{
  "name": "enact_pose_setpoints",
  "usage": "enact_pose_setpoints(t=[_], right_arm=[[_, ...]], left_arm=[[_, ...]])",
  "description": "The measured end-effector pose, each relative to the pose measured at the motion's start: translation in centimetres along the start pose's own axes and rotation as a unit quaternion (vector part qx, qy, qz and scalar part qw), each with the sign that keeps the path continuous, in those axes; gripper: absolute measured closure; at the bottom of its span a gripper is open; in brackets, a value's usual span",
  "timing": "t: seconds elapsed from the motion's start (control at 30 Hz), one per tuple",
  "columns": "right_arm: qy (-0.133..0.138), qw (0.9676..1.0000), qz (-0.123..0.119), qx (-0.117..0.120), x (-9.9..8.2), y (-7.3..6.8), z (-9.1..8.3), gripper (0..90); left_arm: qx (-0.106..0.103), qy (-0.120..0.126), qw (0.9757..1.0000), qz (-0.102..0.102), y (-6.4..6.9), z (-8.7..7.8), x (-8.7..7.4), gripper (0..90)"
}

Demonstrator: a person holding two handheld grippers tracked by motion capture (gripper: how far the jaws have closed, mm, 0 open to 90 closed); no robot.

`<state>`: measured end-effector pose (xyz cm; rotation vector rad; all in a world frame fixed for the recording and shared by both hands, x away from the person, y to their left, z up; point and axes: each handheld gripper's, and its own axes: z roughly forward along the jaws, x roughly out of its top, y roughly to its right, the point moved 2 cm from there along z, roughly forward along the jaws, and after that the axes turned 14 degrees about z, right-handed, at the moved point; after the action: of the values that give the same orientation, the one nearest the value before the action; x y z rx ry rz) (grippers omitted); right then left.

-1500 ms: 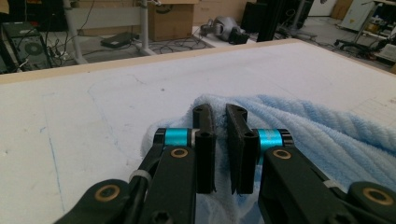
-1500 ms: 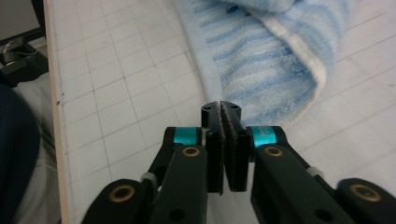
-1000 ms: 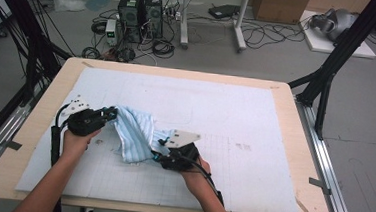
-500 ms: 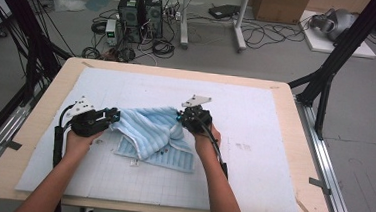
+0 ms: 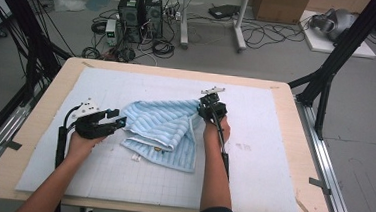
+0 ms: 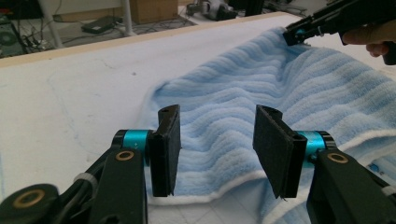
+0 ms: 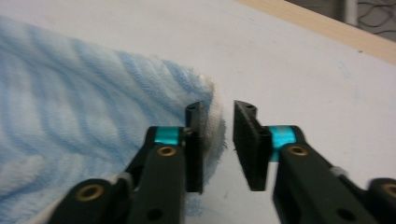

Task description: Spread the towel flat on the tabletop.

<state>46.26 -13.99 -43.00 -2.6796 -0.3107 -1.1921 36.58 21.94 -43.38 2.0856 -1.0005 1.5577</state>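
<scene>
- Centrally placed on white mat (image 5: pixel 272 162): light-blue striped towel (image 5: pixel 167 129), partly folded over itself, lying flat, white hem along near edge.
- Left gripper (image 5: pixel 117 122), seen from above: held level at towel's left edge, aimed rightward across cloth.
- Same tool along its own jaws (image 6: pixel 217 144): jaws about half open, just been opening; towel's hemmed edge below and beyond the pads, neither pad pressing on it.
- Right gripper (image 5: pixel 207 110), seen from above: at towel's far right corner, held in right hand (image 5: pixel 217 130).
- Same tool along its own jaws (image 7: pixel 218 140): narrow gap, jaws just been opening; white corner hem bunched against the left-hand pad, spilling into the gap; other pad clear of cloth.
- Beneath mat: wooden table (image 5: pixel 303 144), pale rim showing on every side.
</scene>
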Motion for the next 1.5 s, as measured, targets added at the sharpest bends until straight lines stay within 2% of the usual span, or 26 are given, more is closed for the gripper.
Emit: enact_pose_setpoints(t=[0.07, 0.1, 0.17, 0.27, 0.33, 0.47, 0.57, 0.63, 0.67, 0.7, 0.73, 0.77, 0.8, 0.83, 0.87, 0.9, 0.93, 1.0, 1.03, 1.1, 1.13, 1.2, 1.3, 1.37, 1.47, 1.5], right_arm=[[0.011, 0.9998, -0.012, 0.010, -0.3, -0.2, -0.5, 63.8], [0.021, 0.9993, -0.015, 0.029, -0.7, -0.3, -1.3, 59.5], [0.025, 0.9991, -0.016, 0.031, -0.9, -0.3, -1.7, 58.2], [0.051, 0.9969, -0.018, 0.057, -2.0, -0.2, -4.1, 53.1], [0.053, 0.9963, -0.020, 0.065, -2.3, -0.1, -4.7, 50.7], [0.064, 0.9931, -0.032, 0.093, -4.3, 0.1, -7.4, 48.6], [0.063, 0.9918, -0.041, 0.103, -5.2, 0.1, -8.1, 50.3], [0.053, 0.9890, -0.049, 0.129, -6.6, -0.2, -8.5, 51.3], [0.053, 0.9890, -0.049, 0.129, -6.6, -0.2, -8.5, 51.3], [0.039, 0.9861, -0.054, 0.153, -7.7, -0.7, -8.4, 51.3], [0.039, 0.9861, -0.054, 0.153, -7.7, -0.7, -8.4, 51.3], [0.032, 0.9848, -0.055, 0.162, -8.1, -1.0, -8.3, 51.4], [0.020, 0.9825, -0.060, 0.175, -8.6, -1.4, -8.1, 52.2], [0.013, 0.9817, -0.066, 0.178, -8.9, -1.7, -7.9, 53.2], [0.002, 0.9805, -0.075, 0.181, -9.3, -2.1, -7.5, 56.9], [-0.008, 0.9805, -0.080, 0.179, -9.6, -2.4, -7.2, 61.2], [-0.021, 0.9795, -0.085, 0.182, -9.8, -2.4, -6.8, 71.7], [-0.033, 0.9794, -0.093, 0.176, -10.0, -2.2, -6.4, 82.1], [-0.033, 0.9796, -0.088, 0.178, -9.9, -2.0, -6.5, 86.5], [-0.031, 0.9809, -0.085, 0.172, -9.9, -1.5, -6.7, 87.2], [-0.033, 0.9813, -0.081, 0.172, -9.9, -1.2, -6.8, 87.3], [-0.034, 0.9820, -0.079, 0.168, -10.0, -0.8, -6.9, 87.4], [-0.033, 0.9841, -0.076, 0.157, -10.1, 0.0, -7.2, 87.4], [-0.033, 0.9867, -0.073, 0.141, -10.1, 0.8, -7.5, 87.4], [-0.035, 0.9883, -0.066, 0.133, -10.2, 1.4, -7.8, 87.4], [-0.035, 0.9887, -0.062, 0.131, -10.2, 1.8, -7.9, 87.4]], left_arm=[[-0.010, -0.005, 0.9999, 0.004, 0.3, 0.2, 0.0, 50.9], [-0.018, -0.006, 0.9998, 0.006, 0.5, 0.4, 0.0, 49.8], [-0.028, -0.008, 0.9995, 0.012, 1.0, 0.6, 0.1, 49.5], [-0.043, -0.013, 0.9988, 0.019, 1.7, 1.2, 0.3, 45.0], [-0.053, -0.023, 0.9980, 0.024, 2.2, 1.7, 0.2, 43.9], [-0.067, -0.049, 0.9958, 0.038, 3.1, 3.0, 0.1, 42.3], [-0.068, -0.072, 0.9942, 0.041, 3.5, 4.2, 0.4, 41.4], [-0.069, -0.093, 0.9920, 0.050, 3.8, 5.0, 0.5, 42.6], [-0.069, -0.108, 0.9900, 0.058, 4.0, 5.5, 0.5, 42.6], [-0.071, -0.126, 0.9872, 0.067, 4.3, 6.1, 0.3, 45.6], [-0.070, -0.135, 0.9855, 0.074, 4.5, 6.3, 0.2, 45.6], [-0.072, -0.139, 0.9845, 0.078, 4.6, 6.6, 0.1, 49.7], [-0.076, -0.135, 0.9848, 0.078, 4.6, 6.7, 0.1, 56.0], [-0.077, -0.132, 0.9841, 0.090, 4.6, 6.6, 0.3, 67.4], [-0.069, -0.132, 0.9841, 0.097, 4.5, 6.5, 0.3, 77.9], [-0.066, -0.129, 0.9850, 0.094, 4.3, 6.4, 0.4, 82.9], [-0.062, -0.125, 0.9864, 0.088, 4.1, 6.4, 0.4, 84.3], [-0.046, -0.112, 0.9904, 0.067, 3.0, 5.9, 0.4, 85.4], [-0.042, -0.108, 0.9916, 0.058, 2.6, 5.7, 0.4, 85.7], [-0.028, -0.093, 0.9948, 0.031, 1.3, 5.2, 0.3, 86.0], [-0.023, -0.090, 0.9954, 0.023, 0.9, 5.1, 0.2, 86.1], [-0.014, -0.086, 0.9961, 0.007, 0.1, 4.9, 0.1, 86.4], [0.006, -0.083, 0.9965, 0.001, -0.8, 4.7, 0.1, 86.5], [0.017, -0.089, 0.9959, 0.001, -1.2, 4.9, 0.2, 86.5], [0.031, -0.098, 0.9947, 0.008, -1.6, 5.4, 0.3, 86.5], [0.043, -0.093, 0.9948, 0.008, -1.7, 5.6, 0.4, 86.5]])
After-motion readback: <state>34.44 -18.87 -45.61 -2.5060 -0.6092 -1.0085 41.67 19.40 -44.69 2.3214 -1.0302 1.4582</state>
